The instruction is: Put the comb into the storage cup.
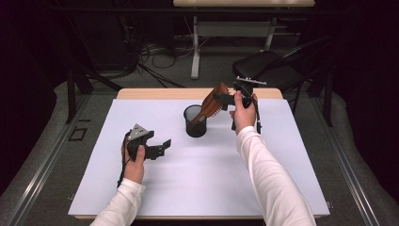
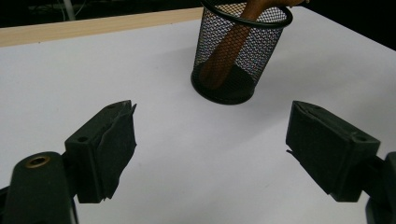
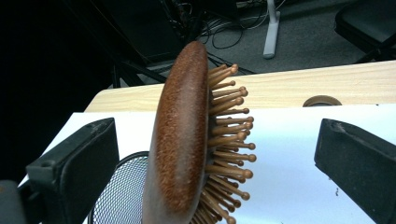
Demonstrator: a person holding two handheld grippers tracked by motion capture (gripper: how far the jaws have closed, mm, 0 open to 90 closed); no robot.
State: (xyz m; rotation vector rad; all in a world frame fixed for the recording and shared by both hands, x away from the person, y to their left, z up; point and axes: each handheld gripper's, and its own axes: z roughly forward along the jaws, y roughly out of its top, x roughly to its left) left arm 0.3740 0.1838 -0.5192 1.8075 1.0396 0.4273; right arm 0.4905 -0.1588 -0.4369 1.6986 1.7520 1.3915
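Note:
A brown wooden hairbrush [image 1: 212,102] stands tilted in a black mesh cup [image 1: 195,123], handle down, head leaning out to the right. My right gripper [image 1: 221,98] is open around the head: in the right gripper view the brush [image 3: 182,130] rises between the jaws [image 3: 215,126] with a gap on each side, bristles facing right. The cup's rim [image 3: 121,186] sits below. My left gripper [image 1: 164,145] is open over the white mat, left of the cup. The left gripper view has its jaws [image 2: 212,112] wide apart, the cup [image 2: 243,18] ahead with the brush handle [image 2: 224,51] inside.
A white mat [image 1: 197,179] covers most of the wooden table [image 1: 155,93]. A round ring [image 3: 322,100] is set in the wood at the back. Beyond the table stand a black chair [image 1: 277,66], a desk leg [image 1: 195,52] and floor cables.

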